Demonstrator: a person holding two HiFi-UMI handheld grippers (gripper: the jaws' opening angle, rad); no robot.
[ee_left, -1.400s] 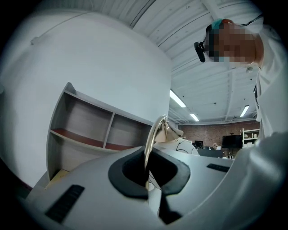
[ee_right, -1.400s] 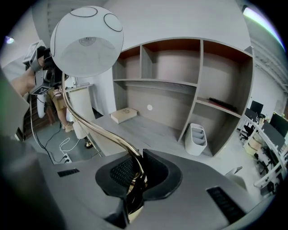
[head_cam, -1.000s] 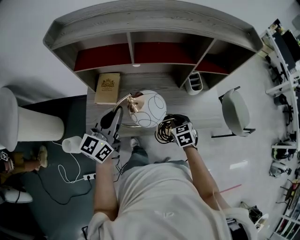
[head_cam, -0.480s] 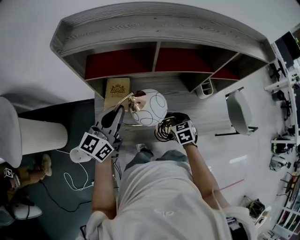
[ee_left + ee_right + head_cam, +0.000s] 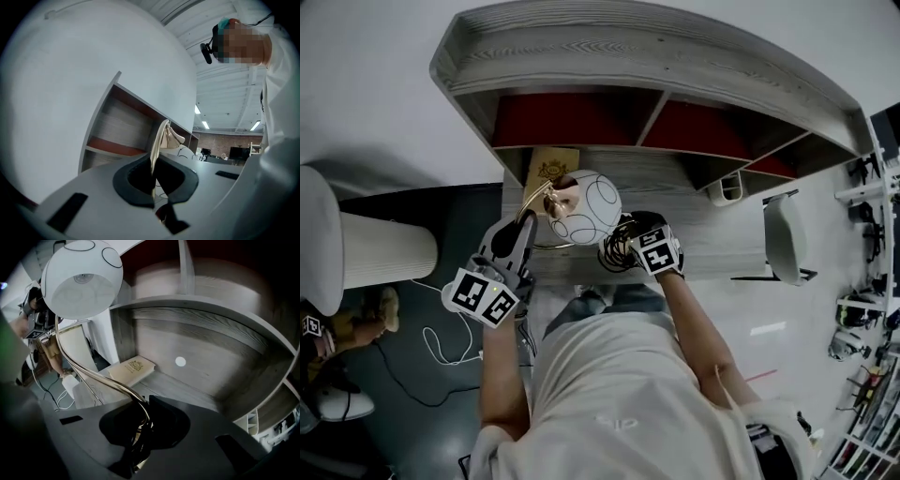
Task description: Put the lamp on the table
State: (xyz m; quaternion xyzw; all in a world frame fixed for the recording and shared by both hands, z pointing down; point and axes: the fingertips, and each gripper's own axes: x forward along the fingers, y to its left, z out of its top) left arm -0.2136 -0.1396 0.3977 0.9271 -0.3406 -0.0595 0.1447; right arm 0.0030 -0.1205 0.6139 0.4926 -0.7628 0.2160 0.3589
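The lamp has a white globe shade (image 5: 584,206) and a curved gold stem (image 5: 534,199). I hold it over the front of the grey wooden desk (image 5: 712,234). My left gripper (image 5: 520,232) is shut on the stem; in the left gripper view the gold stem (image 5: 157,145) runs up from between the jaws of the left gripper (image 5: 153,180). My right gripper (image 5: 623,246) is shut on the lamp's lower end, beside a coil of black cord (image 5: 612,253). From the right gripper (image 5: 140,427) the stem (image 5: 93,376) arches up to the globe (image 5: 82,275). The lamp's base is hidden.
A tan book (image 5: 551,167) lies on the desk behind the lamp, under the shelf unit (image 5: 637,70). A white pen cup (image 5: 724,187) stands at the right. A grey chair (image 5: 783,246) is right of the desk, a white cylinder (image 5: 384,251) at the left, cables on the floor (image 5: 441,347).
Both grippers have carried the lamp leftward along the desk, so the globe now sits closer to the book. Both grips are unchanged.
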